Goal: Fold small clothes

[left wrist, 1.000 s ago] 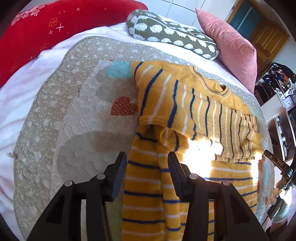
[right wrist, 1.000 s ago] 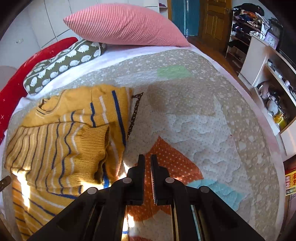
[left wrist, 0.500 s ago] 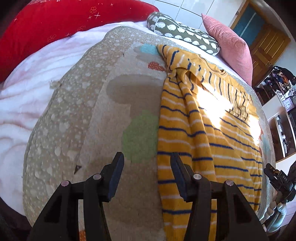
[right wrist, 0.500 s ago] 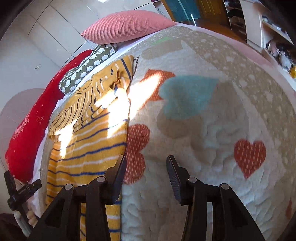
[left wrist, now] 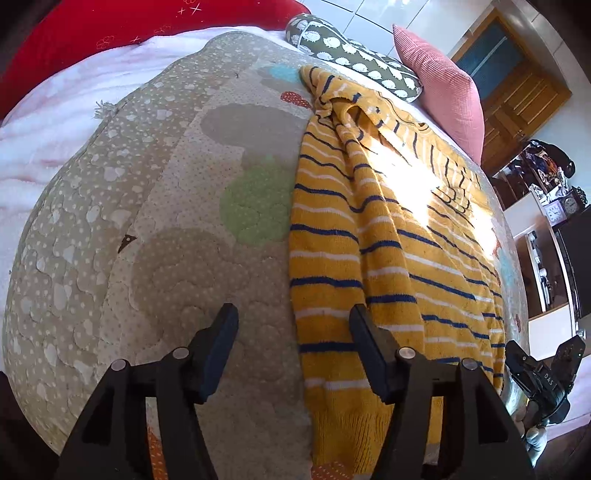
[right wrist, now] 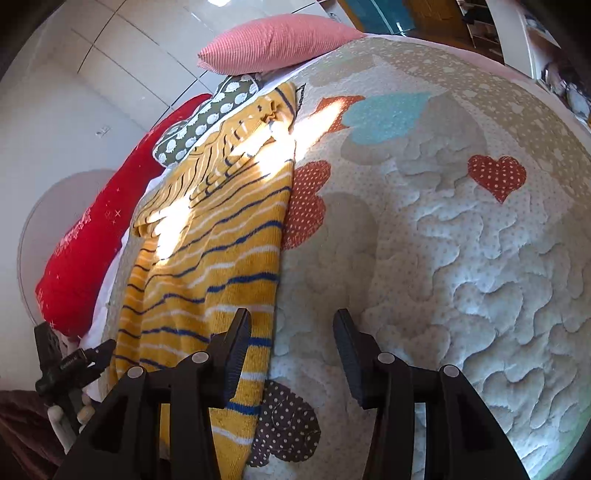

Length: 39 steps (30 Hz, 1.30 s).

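A small yellow knit sweater with blue and white stripes lies lengthwise on a quilted mat, sleeves folded in at the far end. My left gripper is open and empty, straddling the sweater's left bottom edge near the hem. In the right wrist view the sweater lies to the left. My right gripper is open and empty over the sweater's right bottom edge and the mat.
A red cushion, a green patterned pillow and a pink pillow line the far side of the bed. Shelves and a wooden door stand to the right. The other gripper shows at each view's edge.
Both grippers pulled back from the sleeve area to the sweater's hem end. The right gripper went from shut to open. The sweater lies still.
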### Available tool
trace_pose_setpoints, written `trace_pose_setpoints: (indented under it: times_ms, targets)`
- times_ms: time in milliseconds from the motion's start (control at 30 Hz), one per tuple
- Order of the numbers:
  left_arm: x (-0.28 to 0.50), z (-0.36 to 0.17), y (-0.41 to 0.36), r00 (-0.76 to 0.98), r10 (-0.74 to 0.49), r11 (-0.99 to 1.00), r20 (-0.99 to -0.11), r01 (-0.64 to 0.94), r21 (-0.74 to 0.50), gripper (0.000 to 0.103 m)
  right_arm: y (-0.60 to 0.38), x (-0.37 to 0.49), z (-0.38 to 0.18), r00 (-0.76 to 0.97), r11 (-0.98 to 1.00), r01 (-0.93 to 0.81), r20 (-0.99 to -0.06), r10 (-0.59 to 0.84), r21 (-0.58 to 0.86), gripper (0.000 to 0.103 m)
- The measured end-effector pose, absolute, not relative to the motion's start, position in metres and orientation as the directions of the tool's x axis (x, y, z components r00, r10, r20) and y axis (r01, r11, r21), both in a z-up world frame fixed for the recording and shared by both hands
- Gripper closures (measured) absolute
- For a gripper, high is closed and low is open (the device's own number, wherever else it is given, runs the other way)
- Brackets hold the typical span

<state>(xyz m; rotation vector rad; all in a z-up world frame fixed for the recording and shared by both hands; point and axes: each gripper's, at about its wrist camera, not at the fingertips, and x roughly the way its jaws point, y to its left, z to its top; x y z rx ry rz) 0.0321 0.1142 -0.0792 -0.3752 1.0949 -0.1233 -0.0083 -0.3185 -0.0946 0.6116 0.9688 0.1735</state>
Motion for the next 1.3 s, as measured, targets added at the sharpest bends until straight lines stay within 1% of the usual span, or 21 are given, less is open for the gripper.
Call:
trace_pose_setpoints:
  times_ms: [67,200,300,333,367,400,433,467,533,567,633,833,1067,1300]
  targets:
    - [0.03,-0.079,0.109,0.451,-0.313,0.923,-0.836,-0.063,-0.379,0.035,-0.314,-0.015,-0.095,0.575,0.825,0.117,-0.715,0.397,0.553,0.051]
    - [0.026,-0.084,0.087,0.408,-0.398,0.902,-0.822,0.008,-0.432,0.034,-0.3,-0.021,-0.094,0.56,0.82,0.078,-0.705,0.435,0.568,0.05]
    - [0.025,-0.088,0.07,0.412,-0.375,0.916,-0.83,0.027,-0.401,0.034,-0.281,-0.022,-0.093,0.549,0.838,0.039,-0.712,0.437,0.545,0.05]
    - [0.026,-0.09,0.066,0.415,-0.368,0.92,-0.832,0.029,-0.392,0.044,-0.274,-0.022,-0.095,0.541,0.839,0.025,-0.713,0.446,0.543,0.05]
    - [0.027,-0.091,0.063,0.413,-0.361,0.923,-0.836,0.03,-0.384,0.07,-0.266,-0.021,-0.096,0.538,0.844,0.018,-0.717,0.444,0.536,0.049]
    - [0.029,-0.093,0.06,0.403,-0.35,0.928,-0.845,0.024,-0.373,0.085,-0.258,-0.021,-0.096,0.543,0.854,0.012,-0.72,0.432,0.521,0.048]
    - [0.03,-0.094,0.062,0.392,-0.36,0.922,-0.846,0.015,-0.386,0.09,-0.25,-0.021,-0.096,0.55,0.864,0.003,-0.722,0.419,0.503,0.048]
    - [0.031,-0.093,0.066,0.393,-0.373,0.914,-0.841,-0.003,-0.407,0.091,-0.242,-0.02,-0.097,0.554,0.872,-0.005,-0.724,0.41,0.489,0.05]
    - [0.027,-0.087,0.073,0.407,-0.371,0.908,-0.835,-0.032,-0.419,0.091,-0.233,-0.017,-0.099,0.556,0.877,-0.017,-0.725,0.408,0.481,0.084]
    - [0.023,-0.082,0.077,0.422,-0.359,0.91,-0.832,-0.04,-0.413,0.091,-0.235,-0.013,-0.102,0.535,0.856,-0.016,-0.719,0.444,0.517,0.094]
    - [0.015,-0.072,0.085,0.446,-0.353,0.91,-0.822,-0.041,-0.413,0.092,-0.246,-0.012,-0.103,0.532,0.804,0.018,-0.686,0.495,0.594,0.094]
    - [-0.007,-0.052,0.093,0.462,-0.367,0.903,-0.807,-0.033,-0.429,0.092,-0.265,-0.025,-0.099,0.533,0.752,0.033,-0.648,0.544,0.658,0.094]
    - [-0.038,-0.048,0.077,0.454,-0.335,0.928,-0.826,0.006,-0.374,0.092,-0.271,-0.046,-0.094,0.529,0.755,0.033,-0.652,0.543,0.655,0.095]
    - [-0.061,-0.079,0.085,0.394,-0.347,0.922,-0.851,-0.023,-0.387,0.091,-0.276,-0.075,-0.104,0.518,0.775,0.042,-0.677,0.523,0.63,0.094]
